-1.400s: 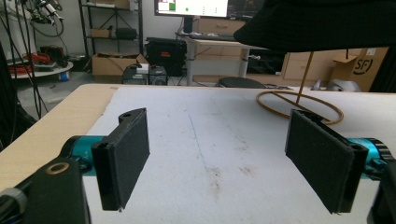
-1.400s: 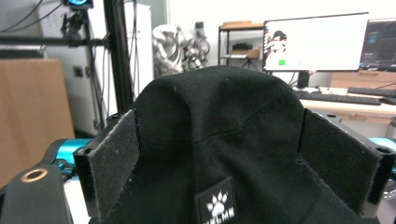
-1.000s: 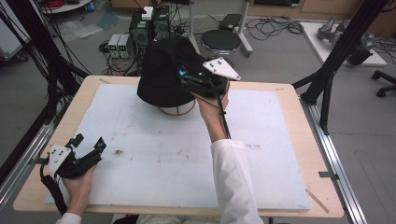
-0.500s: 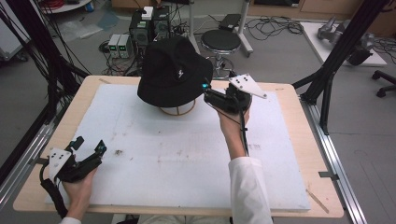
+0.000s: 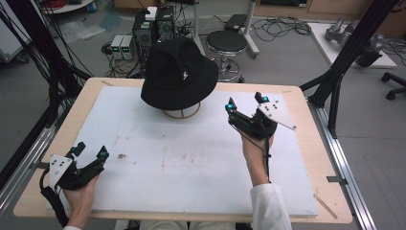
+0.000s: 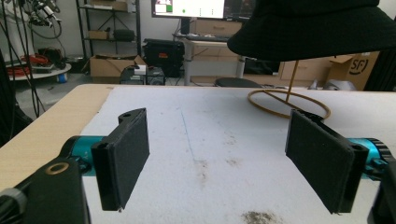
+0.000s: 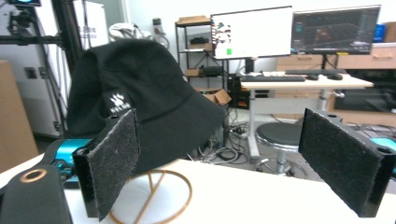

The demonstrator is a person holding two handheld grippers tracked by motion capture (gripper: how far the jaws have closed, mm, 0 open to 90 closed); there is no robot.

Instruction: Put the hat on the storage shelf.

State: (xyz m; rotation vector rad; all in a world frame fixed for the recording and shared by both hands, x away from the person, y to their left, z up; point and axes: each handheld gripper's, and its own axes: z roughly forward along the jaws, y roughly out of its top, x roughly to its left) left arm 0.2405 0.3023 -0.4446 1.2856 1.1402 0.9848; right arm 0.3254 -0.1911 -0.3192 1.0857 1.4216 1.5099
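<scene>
While the left claw (image 5: 91,152) waits wide at the near-left corner, the right claw (image 5: 245,102), also wide and empty, sits just right of the hat (image 5: 178,74).

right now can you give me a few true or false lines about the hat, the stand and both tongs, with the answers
1. The hat sits on a wire stand at the far side of the table. True.
2. The right tongs grip the hat's brim. False: their jaws are open and empty, off to the hat's right.
3. The left tongs are open, with nothing between them. True.
4. The hat is white. False: it is black with a small white logo.
5. The stand's base is a round ring lying on the white mat. True.
6. The left tongs touch the stand. False: they are at the table's near left corner, well apart from it.
</scene>
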